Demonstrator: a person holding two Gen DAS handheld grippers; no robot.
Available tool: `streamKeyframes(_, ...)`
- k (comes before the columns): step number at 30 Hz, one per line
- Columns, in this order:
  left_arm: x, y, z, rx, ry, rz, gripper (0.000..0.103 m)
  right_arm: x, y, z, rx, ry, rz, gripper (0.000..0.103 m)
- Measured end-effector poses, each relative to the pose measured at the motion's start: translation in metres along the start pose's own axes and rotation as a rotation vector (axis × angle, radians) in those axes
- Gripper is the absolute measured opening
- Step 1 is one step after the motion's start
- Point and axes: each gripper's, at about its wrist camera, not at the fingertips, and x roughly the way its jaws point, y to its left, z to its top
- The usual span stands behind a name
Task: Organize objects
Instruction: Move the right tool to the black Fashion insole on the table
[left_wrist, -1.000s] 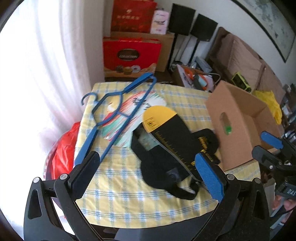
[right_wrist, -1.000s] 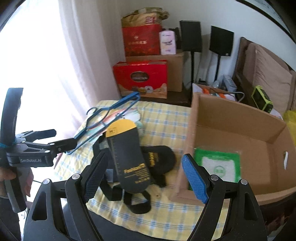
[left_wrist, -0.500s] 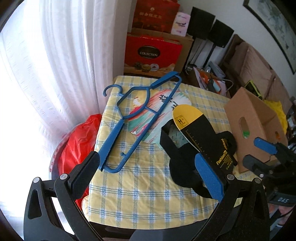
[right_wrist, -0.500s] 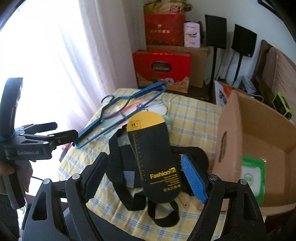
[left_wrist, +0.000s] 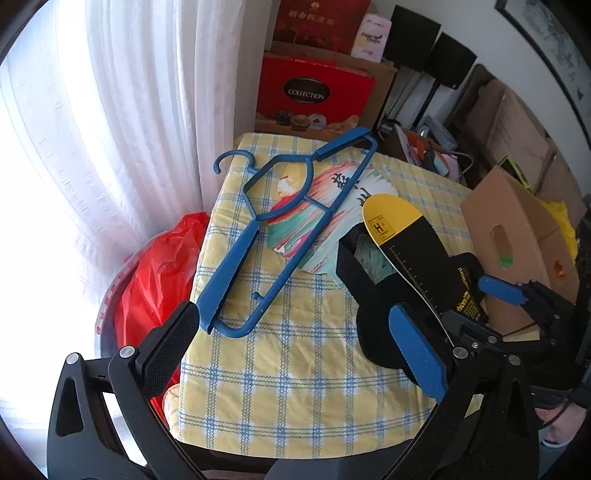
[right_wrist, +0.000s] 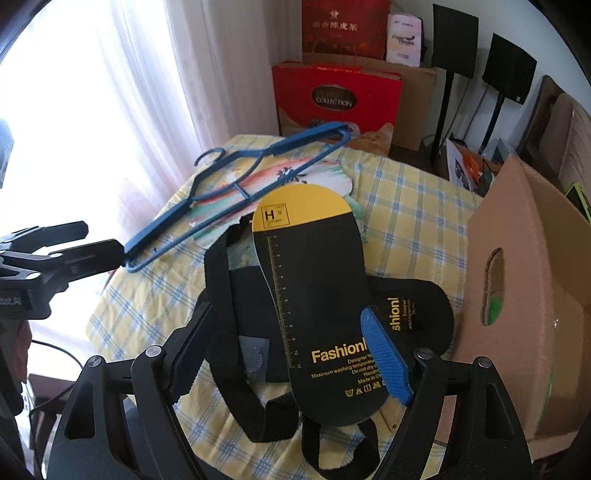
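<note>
On the yellow checked tablecloth (left_wrist: 295, 369) beside a corrugated cardboard box (right_wrist: 524, 258) lie a slim blue plastic hanger (left_wrist: 291, 218) and glossy black-and-yellow insole card (right_wrist: 314, 295) on black webbing straps (right_wrist: 221, 295), both the left gripper (left_wrist: 295, 350) and right gripper (right_wrist: 291, 354) spread, empty.

Glossy blue plastic hanger (left_wrist: 291, 229), woven checked tablecloth (left_wrist: 295, 369), matt corrugated cardboard box (right_wrist: 524, 280), smooth black insole (right_wrist: 317, 295)

One blue hanger (left_wrist: 280, 225), two insoles (right_wrist: 317, 306), one cardboard box (right_wrist: 524, 280), one fan (left_wrist: 332, 206).
</note>
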Motion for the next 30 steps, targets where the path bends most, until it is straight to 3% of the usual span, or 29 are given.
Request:
streamKeyframes(13, 0.013, -0.001, -0.004, 0.01, 0.022, 0.003, 0.103, 0.035, -0.002, 0.0, -0.021, 0.061, -0.06, 0.081)
streamKeyframes(27, 0.018, -0.003, -0.006, 0.01, 0.032, -0.004, 0.103, 0.036, -0.011, 0.005, -0.01, 0.054, -0.084, 0.082)
streamKeyframes(30, 0.018, -0.003, -0.006, 0.008, 0.033, -0.008, 0.103, 0.042, -0.014, 0.005, 0.004, 0.085, -0.088, 0.083)
